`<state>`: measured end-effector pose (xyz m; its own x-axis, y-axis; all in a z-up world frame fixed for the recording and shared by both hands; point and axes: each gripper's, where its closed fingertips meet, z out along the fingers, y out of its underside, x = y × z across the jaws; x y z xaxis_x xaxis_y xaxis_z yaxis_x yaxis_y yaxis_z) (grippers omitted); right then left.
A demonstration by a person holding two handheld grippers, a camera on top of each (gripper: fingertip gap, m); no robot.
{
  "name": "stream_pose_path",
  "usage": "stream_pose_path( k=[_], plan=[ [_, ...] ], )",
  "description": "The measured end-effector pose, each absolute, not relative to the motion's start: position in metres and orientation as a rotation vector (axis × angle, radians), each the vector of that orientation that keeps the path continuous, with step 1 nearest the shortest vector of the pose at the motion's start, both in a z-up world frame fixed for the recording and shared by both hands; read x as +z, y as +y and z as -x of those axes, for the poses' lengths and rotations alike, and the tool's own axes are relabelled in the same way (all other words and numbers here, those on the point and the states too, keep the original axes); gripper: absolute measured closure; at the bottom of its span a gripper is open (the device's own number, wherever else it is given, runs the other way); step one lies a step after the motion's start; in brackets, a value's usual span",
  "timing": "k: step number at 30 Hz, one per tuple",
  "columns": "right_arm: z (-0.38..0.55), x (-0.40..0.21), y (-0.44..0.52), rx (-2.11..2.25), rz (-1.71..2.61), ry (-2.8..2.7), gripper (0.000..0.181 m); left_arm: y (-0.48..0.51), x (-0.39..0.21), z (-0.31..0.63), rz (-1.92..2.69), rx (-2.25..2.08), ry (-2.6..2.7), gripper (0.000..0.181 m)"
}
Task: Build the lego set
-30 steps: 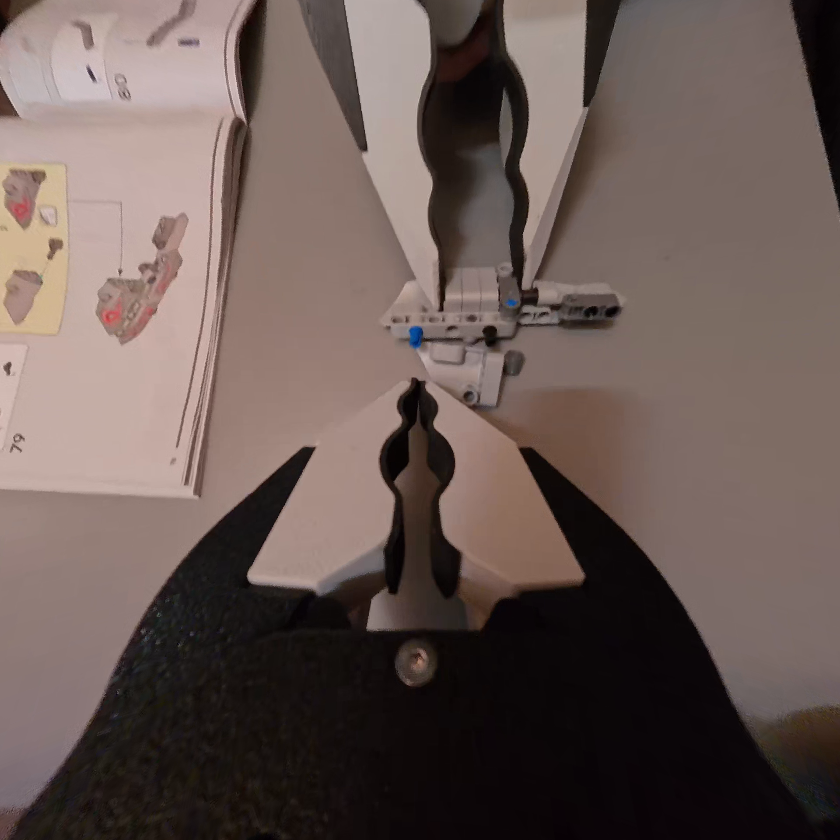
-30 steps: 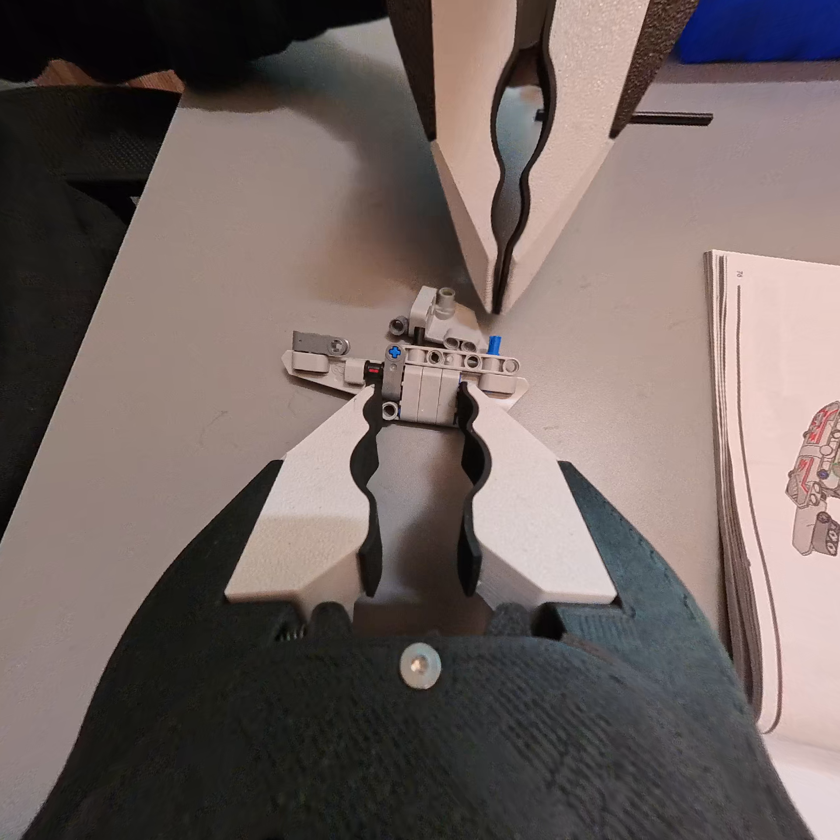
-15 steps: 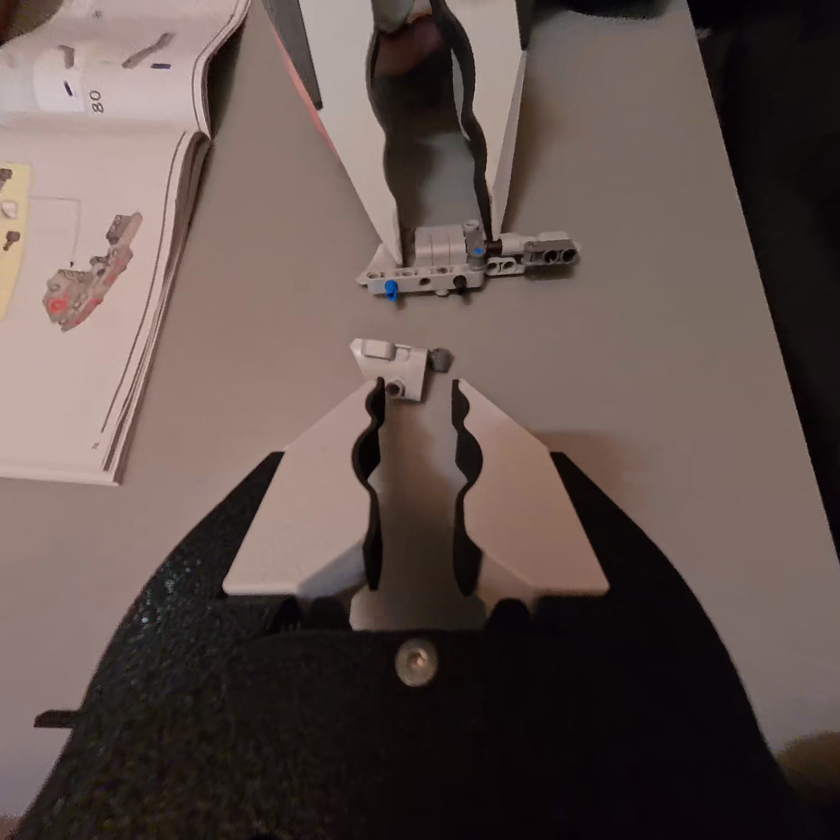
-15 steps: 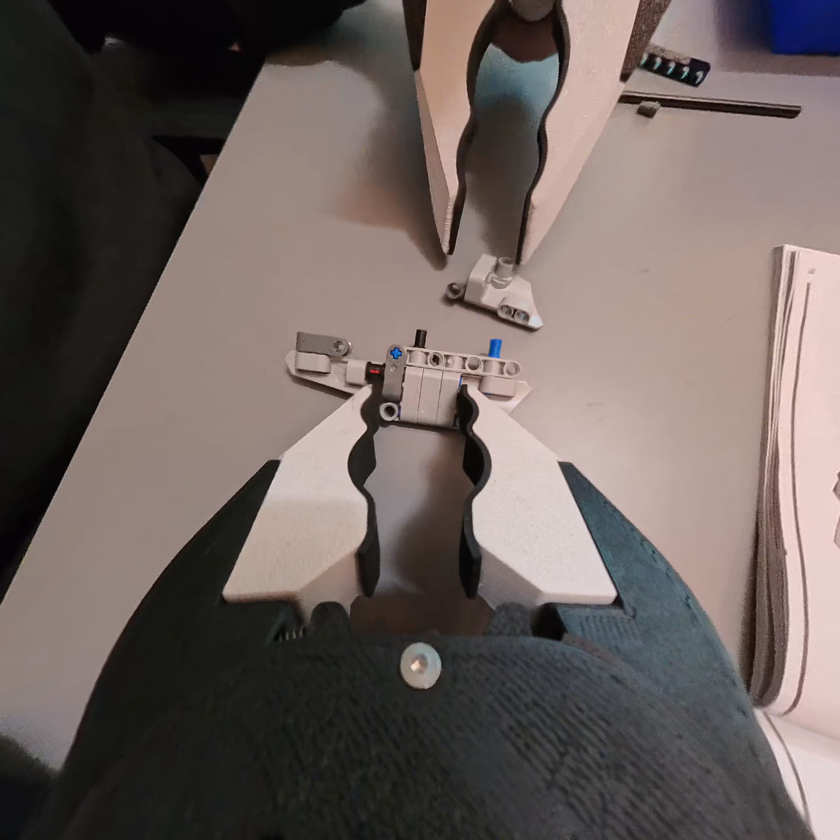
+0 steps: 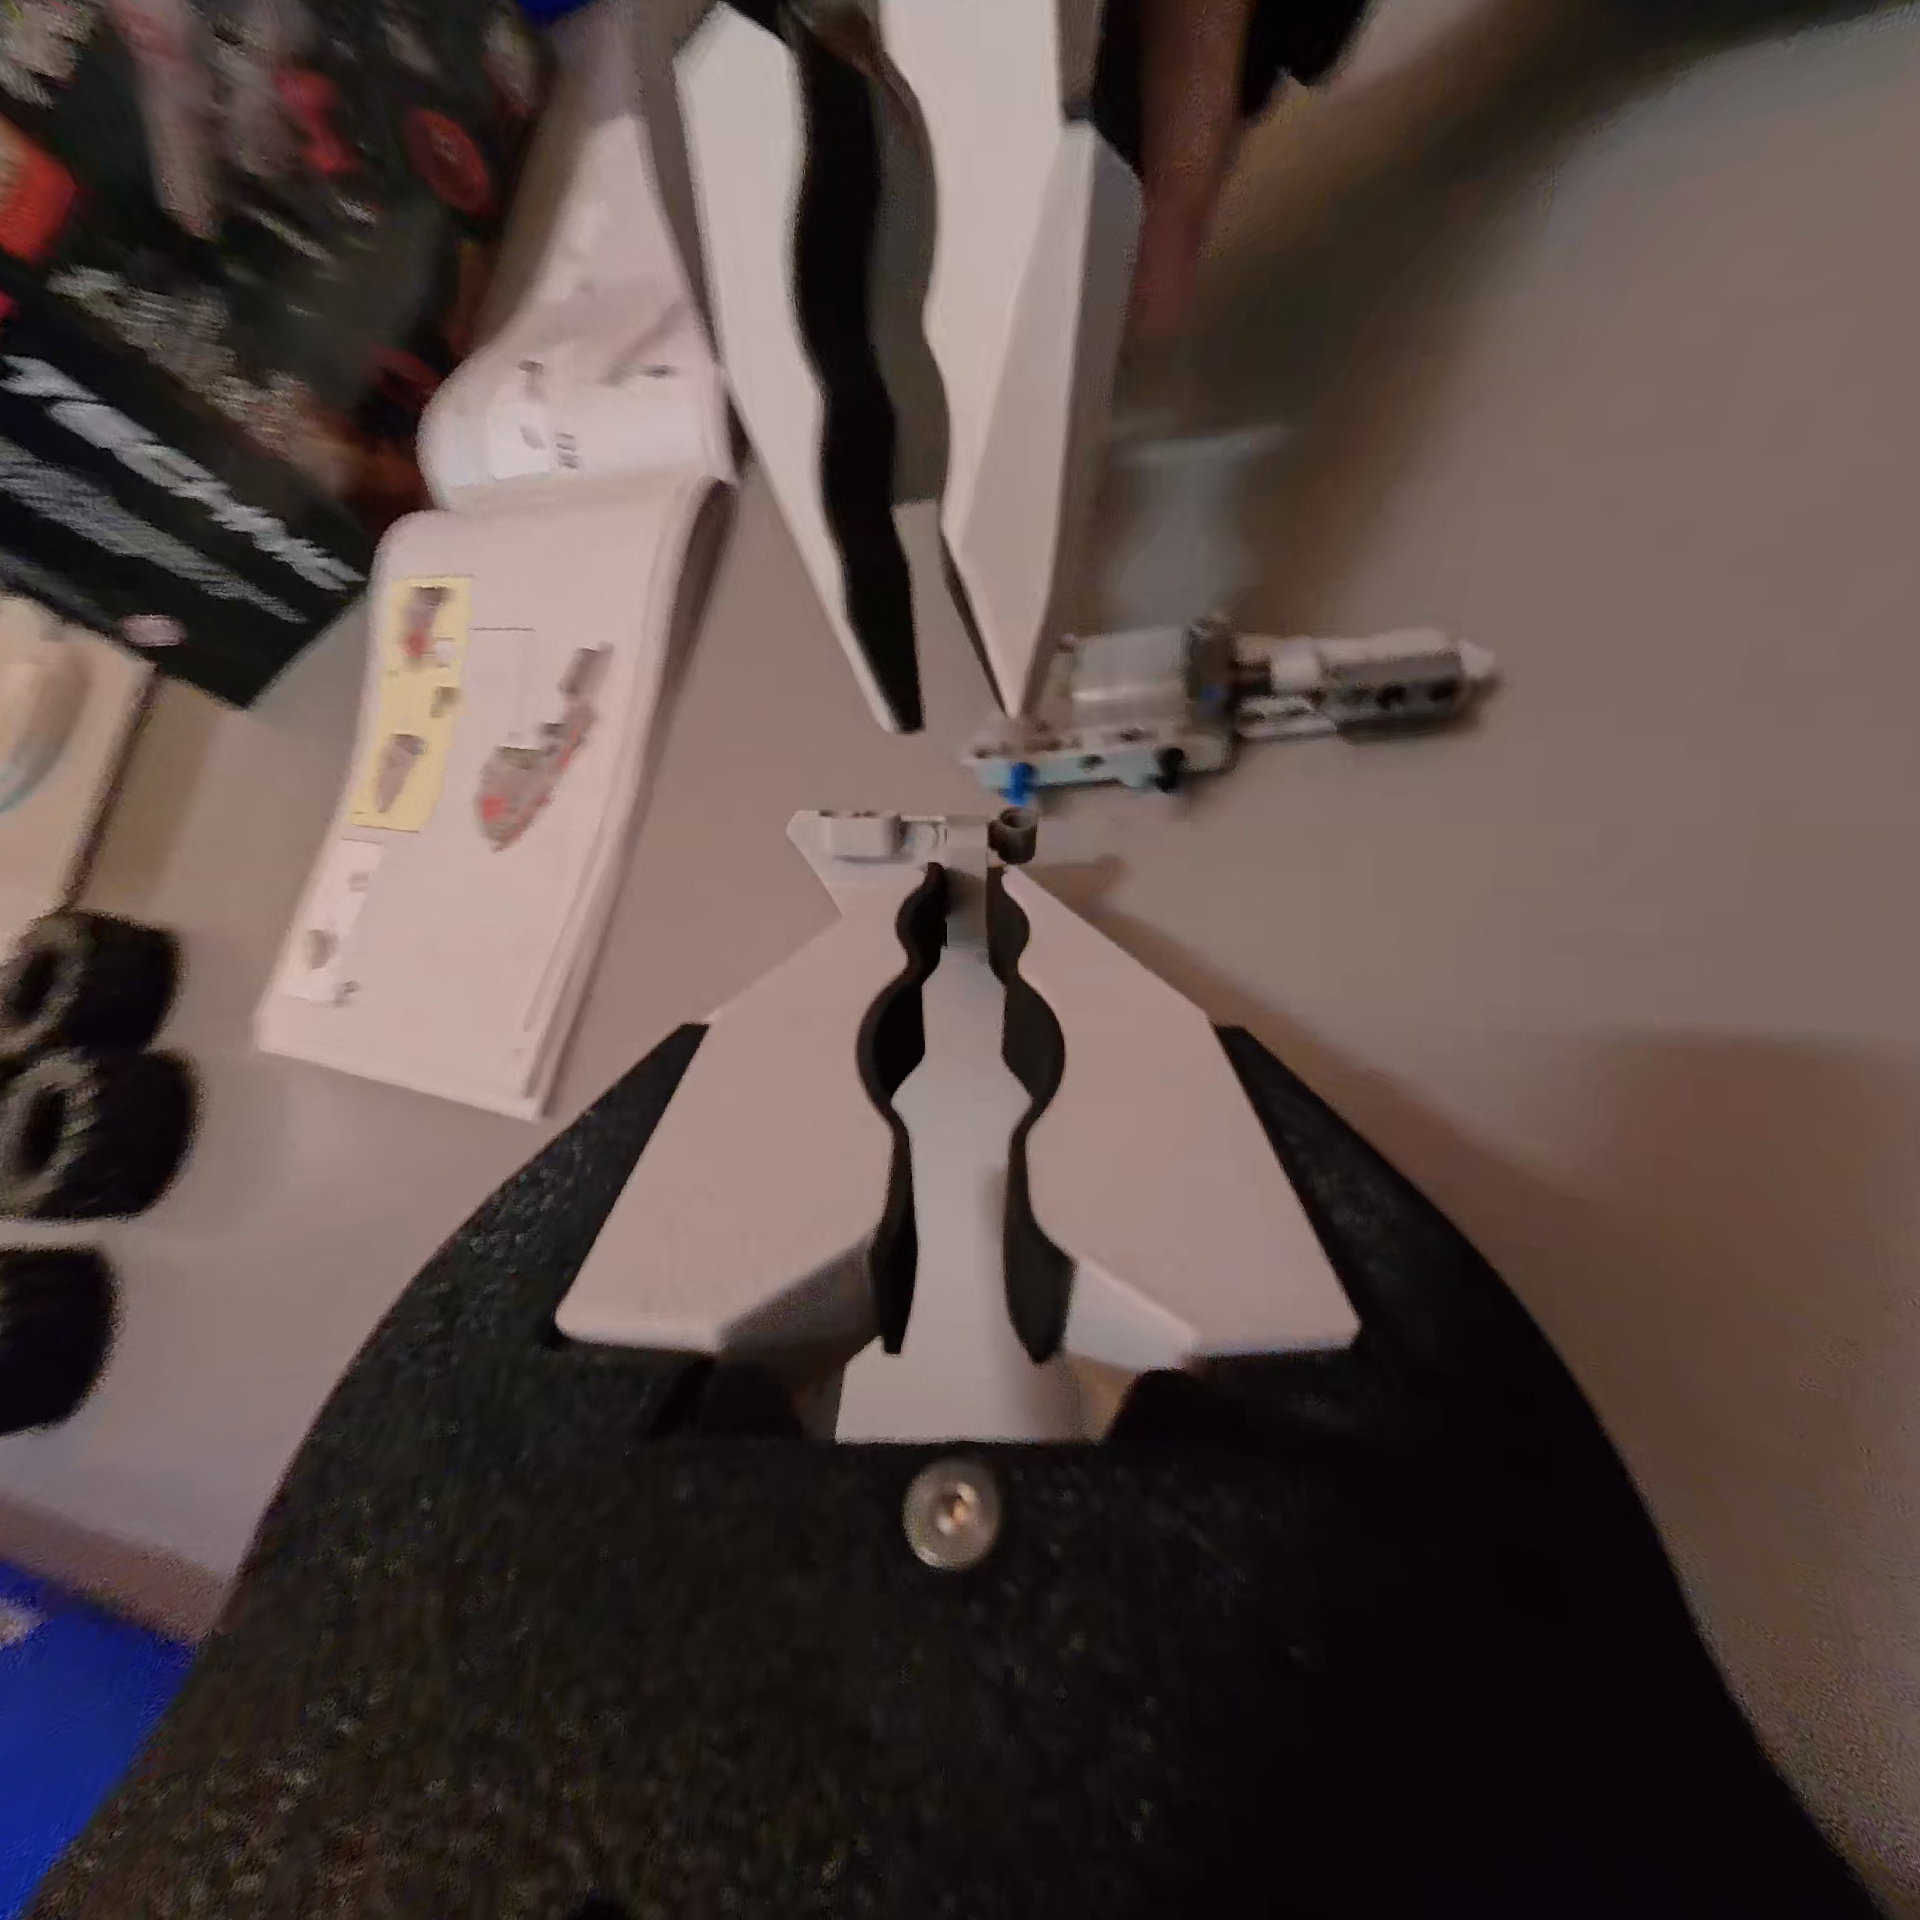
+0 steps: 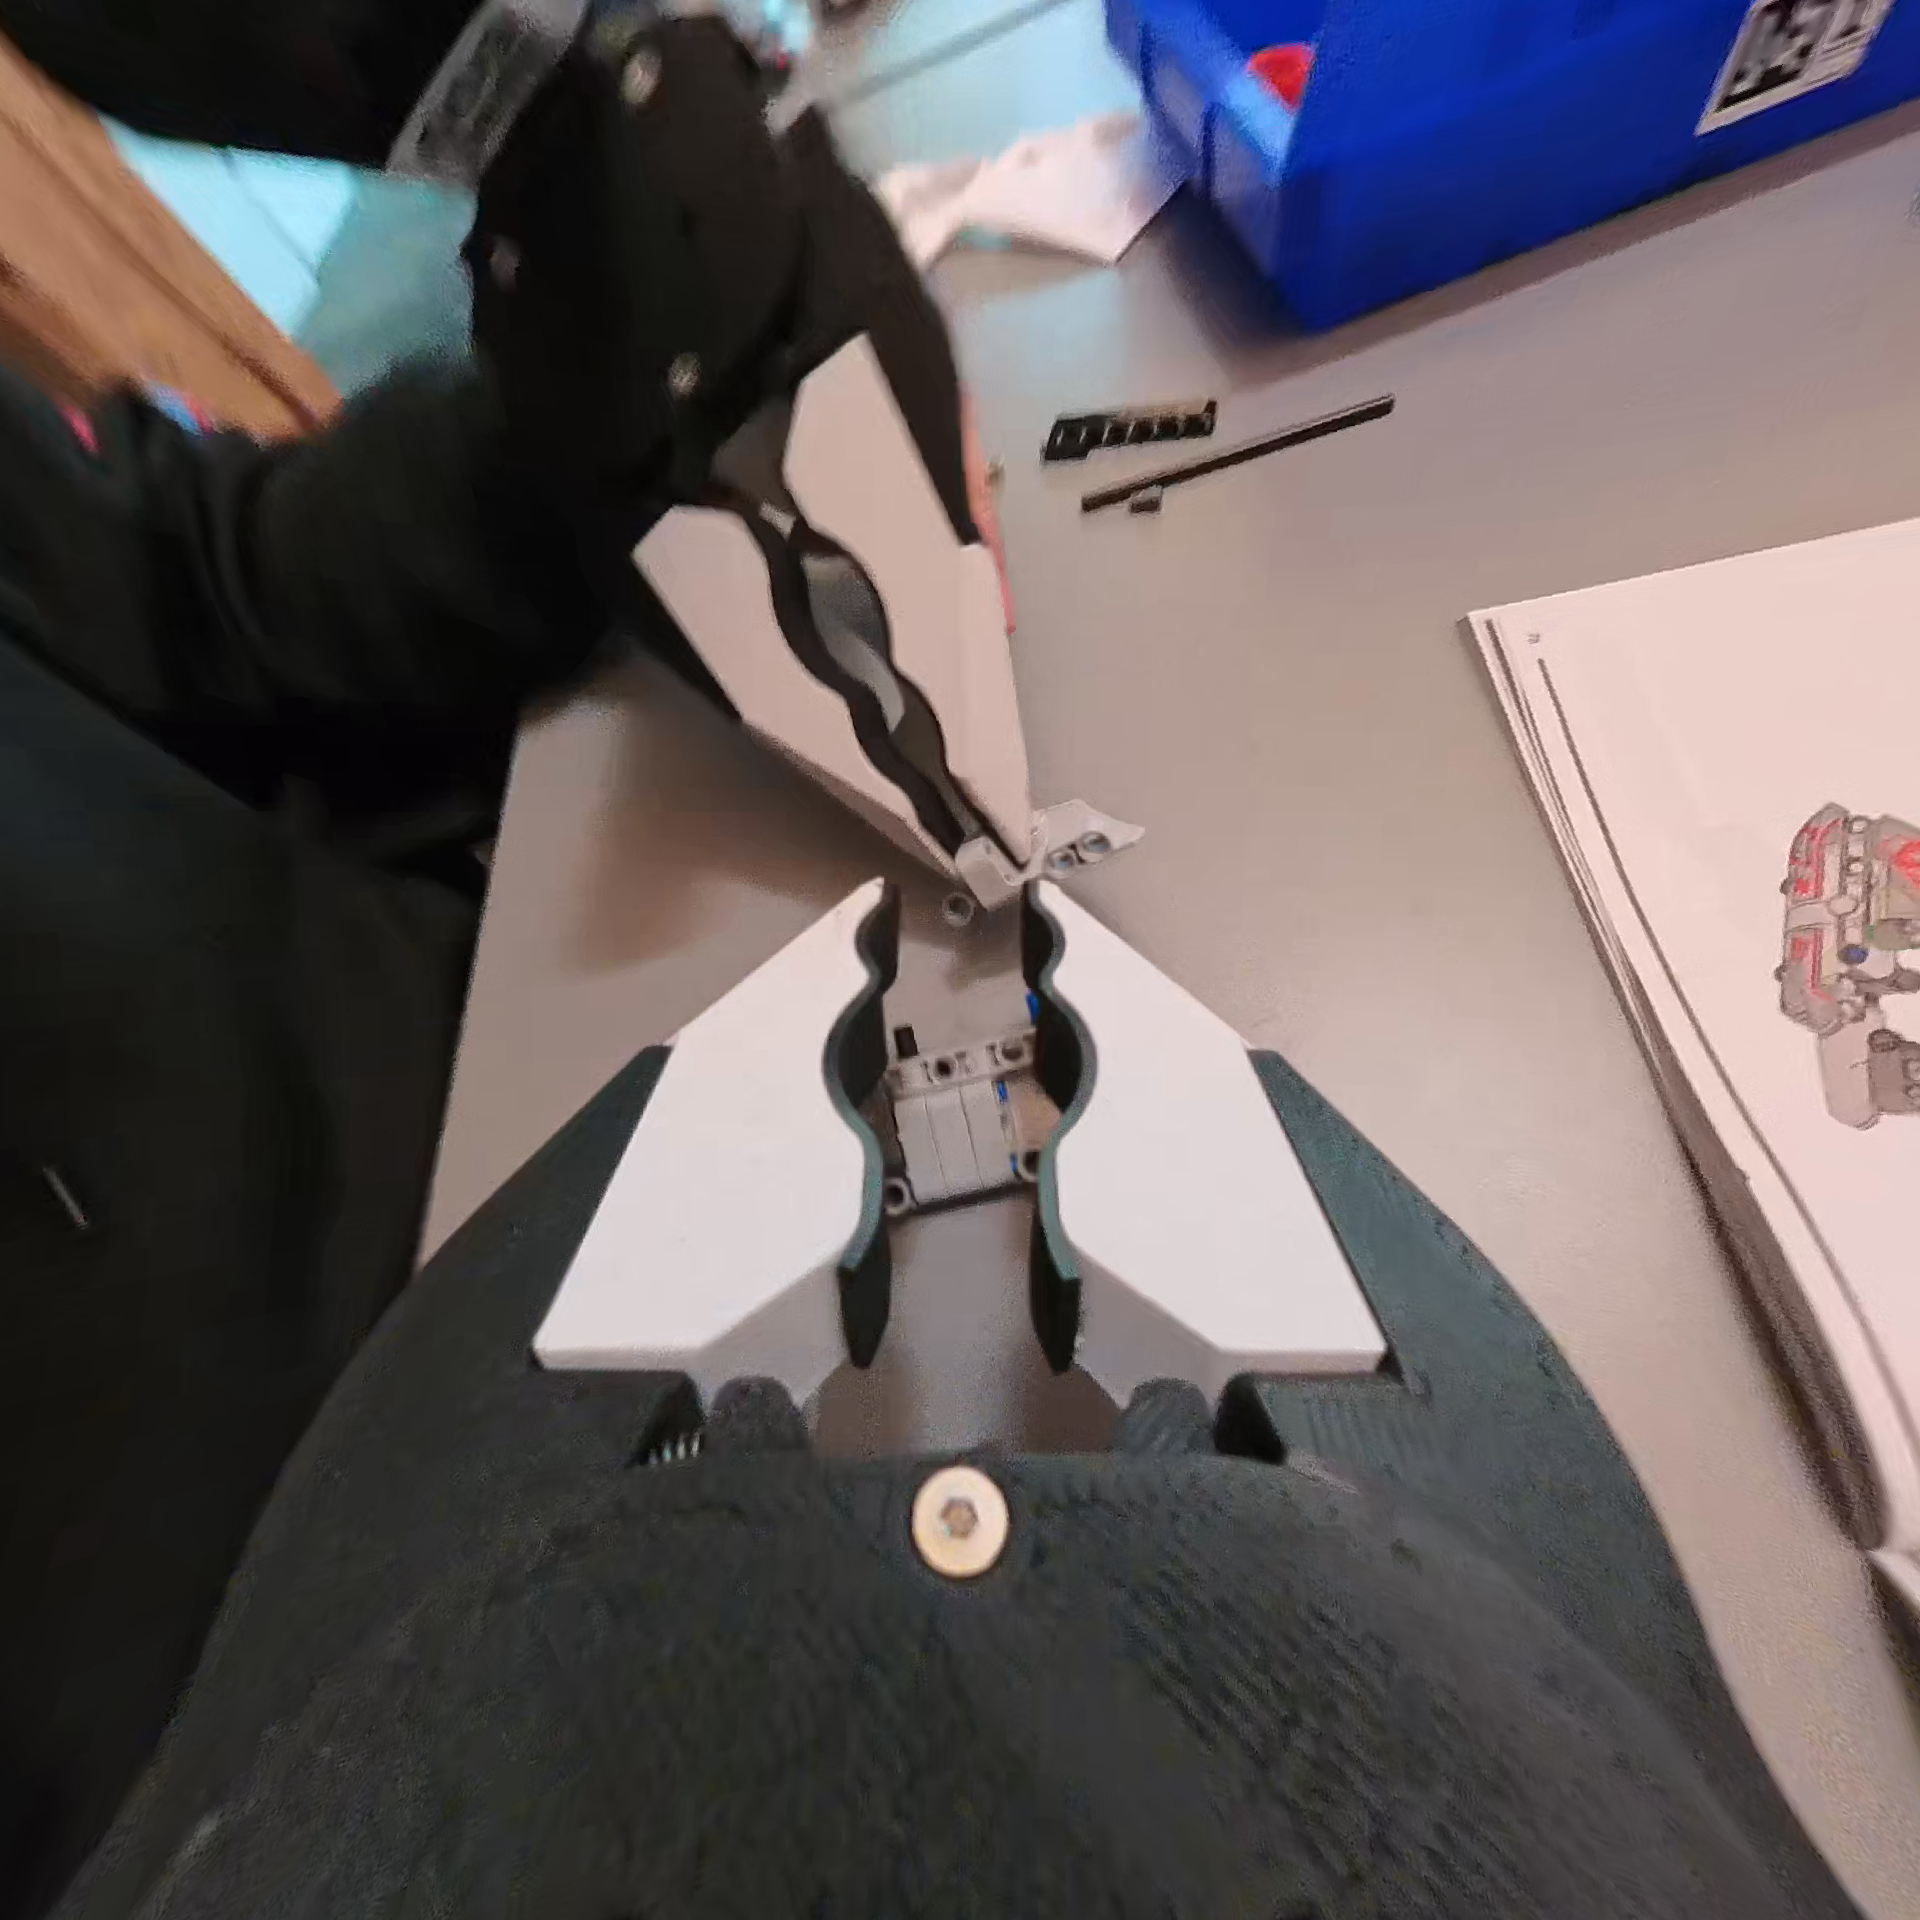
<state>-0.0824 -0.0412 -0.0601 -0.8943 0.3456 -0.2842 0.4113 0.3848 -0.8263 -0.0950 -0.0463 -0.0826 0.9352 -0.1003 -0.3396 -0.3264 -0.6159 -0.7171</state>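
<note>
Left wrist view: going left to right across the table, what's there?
Black tyres → open instruction booklet → small grey piece in the left gripper → grey assembly lying on the table.

A plain grey bench [image 5: 1558, 935] carries an open instruction booklet [image 5: 488, 810], a half-built grey lego piece [image 5: 1226, 696], a blue bin [image 6: 1507, 135], black rods [image 6: 1236, 452] and black tyres [image 5: 73, 1060] (all blurred) near its edge.
</note>
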Motion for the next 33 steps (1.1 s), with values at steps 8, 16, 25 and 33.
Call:
stream_pose_path(
  k=[8, 16, 25, 33],
  plan=[
    [0.087, -0.056, -0.047, -1.625, -0.831, 2.401, 0.163, -0.039, -0.050, 0.096, 2.178, 0.494, 0.211, 0.176],
    [0.088, -0.034, -0.048, -1.796, -0.808, 2.280, 0.173, -0.033, -0.025, 0.099, 2.054, 0.606, 0.194, 0.176],
    [0.085, -0.002, -0.044, -1.961, -0.806, 1.895, 0.173, -0.030, 0.004, 0.096, 1.849, 0.691, 0.178, 0.176],
    [0.089, -0.005, -0.039, -1.948, -0.812, 1.939, 0.157, -0.036, 0.002, 0.106, 1.907, 0.752, 0.162, 0.176]
  ],
)
